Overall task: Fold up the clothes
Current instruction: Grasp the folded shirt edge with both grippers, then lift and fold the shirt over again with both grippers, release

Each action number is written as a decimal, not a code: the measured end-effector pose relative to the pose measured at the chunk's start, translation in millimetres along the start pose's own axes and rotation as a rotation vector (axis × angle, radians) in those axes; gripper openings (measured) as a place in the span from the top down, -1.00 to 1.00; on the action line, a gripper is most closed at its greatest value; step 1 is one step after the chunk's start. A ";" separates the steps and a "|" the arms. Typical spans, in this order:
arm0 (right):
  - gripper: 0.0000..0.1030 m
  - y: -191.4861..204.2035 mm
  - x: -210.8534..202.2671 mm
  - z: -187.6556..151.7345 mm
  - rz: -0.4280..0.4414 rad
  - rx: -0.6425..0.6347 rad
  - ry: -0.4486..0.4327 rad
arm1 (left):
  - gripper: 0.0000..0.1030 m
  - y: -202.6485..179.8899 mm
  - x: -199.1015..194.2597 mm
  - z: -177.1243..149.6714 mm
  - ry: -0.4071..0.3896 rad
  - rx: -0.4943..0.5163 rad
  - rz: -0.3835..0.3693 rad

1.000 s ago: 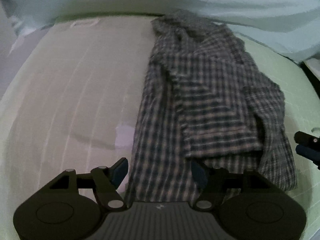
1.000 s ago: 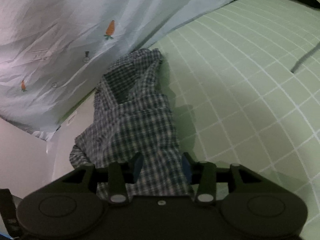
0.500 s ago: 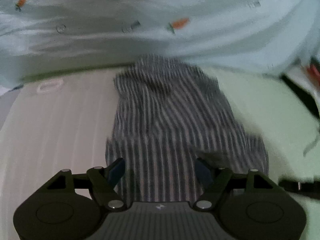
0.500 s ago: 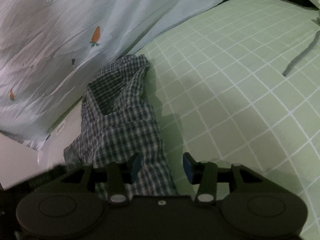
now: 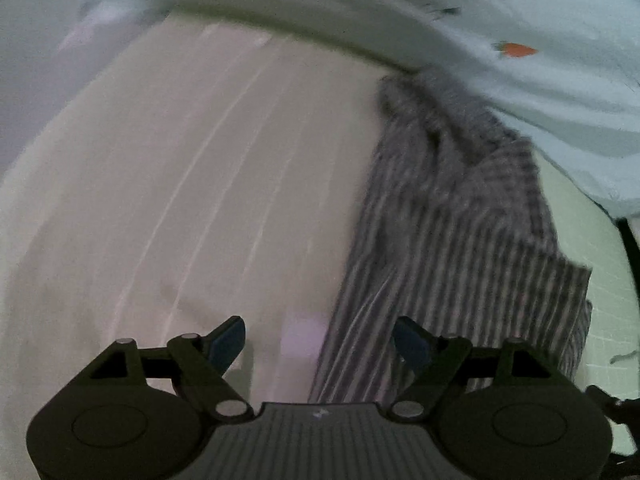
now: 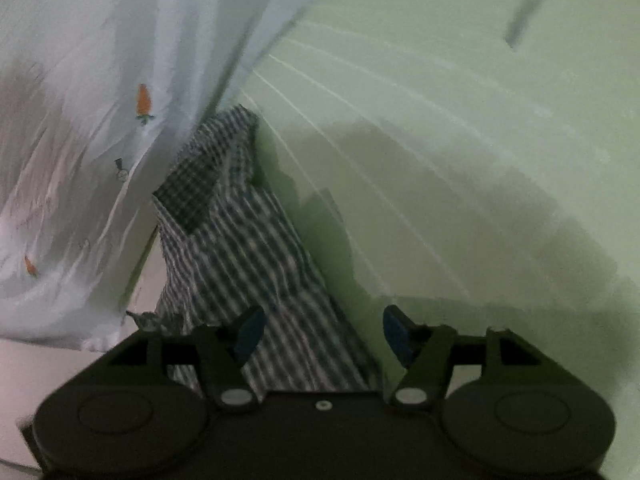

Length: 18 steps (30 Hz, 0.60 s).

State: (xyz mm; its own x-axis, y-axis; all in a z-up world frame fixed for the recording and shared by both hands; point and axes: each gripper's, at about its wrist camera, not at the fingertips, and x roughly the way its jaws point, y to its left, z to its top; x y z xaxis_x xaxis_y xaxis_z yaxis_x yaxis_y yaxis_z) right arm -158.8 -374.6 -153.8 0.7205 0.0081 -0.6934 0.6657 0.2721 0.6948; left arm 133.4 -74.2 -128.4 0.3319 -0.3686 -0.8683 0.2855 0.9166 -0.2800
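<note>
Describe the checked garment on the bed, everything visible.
The checked garment is thin woven cloth in a dark-and-white check, partly folded into a long, rumpled strip. It lies across the seam between the pale sheet and the green grid sheet, its far end against the carrot-print fabric. Neither hand-held gripper holds it.

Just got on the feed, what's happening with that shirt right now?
A person with a gripper in each hand is working on a plaid shirt lying rumpled and partly folded on the bed, next to a light blue carrot-print sheet. Both the left gripper and the right gripper are open and holding nothing, with the near end of the shirt just ahead of their fingers. Both views are motion-blurred, so finer detail of the folds is hard to tell.
</note>
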 end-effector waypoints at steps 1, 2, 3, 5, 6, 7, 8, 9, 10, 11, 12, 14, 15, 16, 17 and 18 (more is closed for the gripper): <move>-0.37 -4.3 0.4 -3.2 0.003 0.028 0.011 | -0.60 7.1 -0.5 -5.0 0.016 -0.027 -0.012; -0.40 -8.8 0.8 -5.9 0.007 0.057 0.022 | -0.60 12.1 -1.3 -9.0 0.030 -0.056 -0.029; -0.40 -12.7 1.3 -8.1 0.014 0.082 0.031 | -0.59 17.0 -2.0 -13.0 0.044 -0.084 -0.046; -0.48 -20.6 3.6 -11.9 0.061 0.139 0.052 | -0.60 22.2 -2.8 -19.7 0.064 -0.121 -0.080; -0.51 -24.6 4.8 -13.7 0.088 0.168 0.063 | -0.60 22.7 -2.3 -22.7 0.072 -0.131 -0.095; -0.53 -27.6 6.8 -15.7 0.113 0.191 0.077 | -0.59 21.4 0.5 -26.2 0.081 -0.137 -0.106; -0.53 -30.0 9.3 -17.6 0.137 0.211 0.092 | -0.59 19.8 3.2 -29.1 0.086 -0.141 -0.114; -0.53 -32.4 11.7 -19.6 0.160 0.231 0.107 | -0.59 17.3 5.5 -30.2 0.077 -0.138 -0.113; -0.51 -34.8 14.1 -21.6 0.184 0.251 0.122 | -0.59 14.7 7.4 -31.4 0.069 -0.133 -0.114; -0.40 -35.9 17.0 -23.3 0.200 0.258 0.140 | -0.57 12.1 7.1 -33.0 0.063 -0.126 -0.125; -0.25 -36.1 20.0 -24.3 0.205 0.252 0.162 | -0.33 10.7 7.5 -35.2 0.050 -0.134 -0.147; 0.55 -36.5 24.9 -26.9 0.197 0.222 0.197 | 0.28 9.8 10.9 -38.6 0.053 -0.161 -0.188; 0.59 -37.7 25.0 -28.9 0.201 0.211 0.197 | 0.67 10.1 12.4 -40.1 0.061 -0.176 -0.190; 0.70 -39.6 23.0 -30.4 0.212 0.210 0.189 | 0.84 10.7 13.1 -41.8 0.068 -0.192 -0.196; 0.77 -40.8 19.6 -31.8 0.228 0.211 0.184 | 0.87 12.5 10.3 -44.1 0.073 -0.207 -0.218; 0.78 -40.9 13.6 -33.2 0.238 0.202 0.179 | 0.91 14.5 6.6 -46.7 0.078 -0.222 -0.241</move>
State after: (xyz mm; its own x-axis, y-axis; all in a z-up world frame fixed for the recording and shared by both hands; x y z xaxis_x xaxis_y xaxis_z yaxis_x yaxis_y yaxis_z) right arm -182.8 -353.6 -198.0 0.8262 0.2216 -0.5180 0.5215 0.0468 0.8519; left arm 97.7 -56.2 -157.3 0.2068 -0.5740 -0.7923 0.1415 0.8188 -0.5563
